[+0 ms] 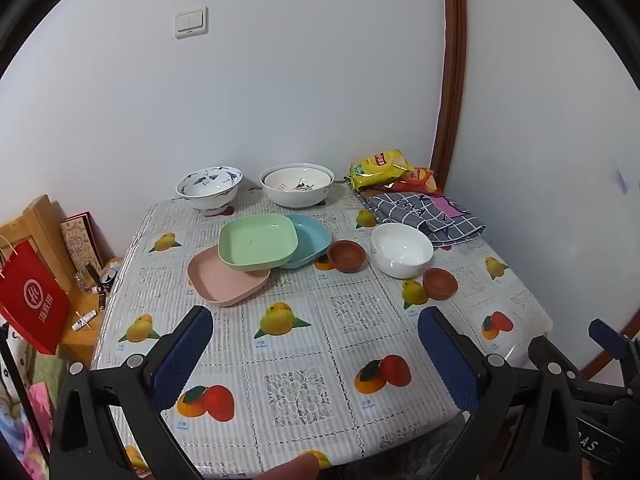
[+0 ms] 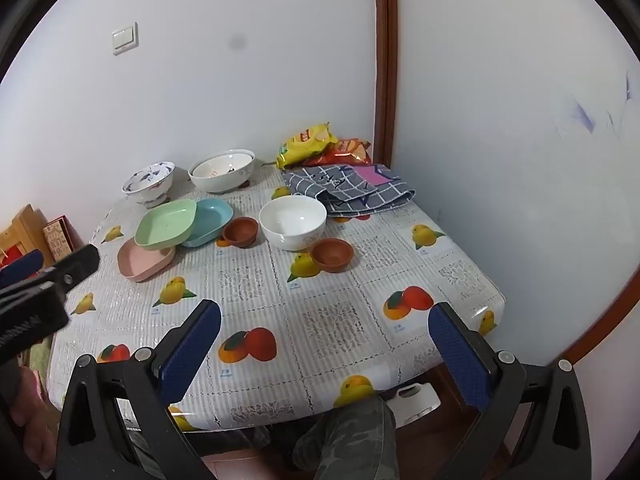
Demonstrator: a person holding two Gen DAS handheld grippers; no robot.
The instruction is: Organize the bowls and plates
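plates (image 1: 256, 258) — mid-table, ahead-left | left gripper (image 1: 316, 344) nearer, jaws wide, empty | right gripper (image 2: 326, 334) — wide, empty

White walls (image 1: 320, 80) w/ double light switch (image 1: 191, 21), brown wood trim (image 1: 454, 80) at corner; table (image 1: 304, 344) under fruit-print cloth.

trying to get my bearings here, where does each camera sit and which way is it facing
Left wrist: on the left gripper, jaws open, angled down over the table's near edge toward the wall; the right gripper shows at the right edge.
Right wrist: on the right gripper, jaws open, aimed likewise from further right; the left gripper and a camouflage trouser leg show.
Shared: green plate, white bowl, checked cloth.
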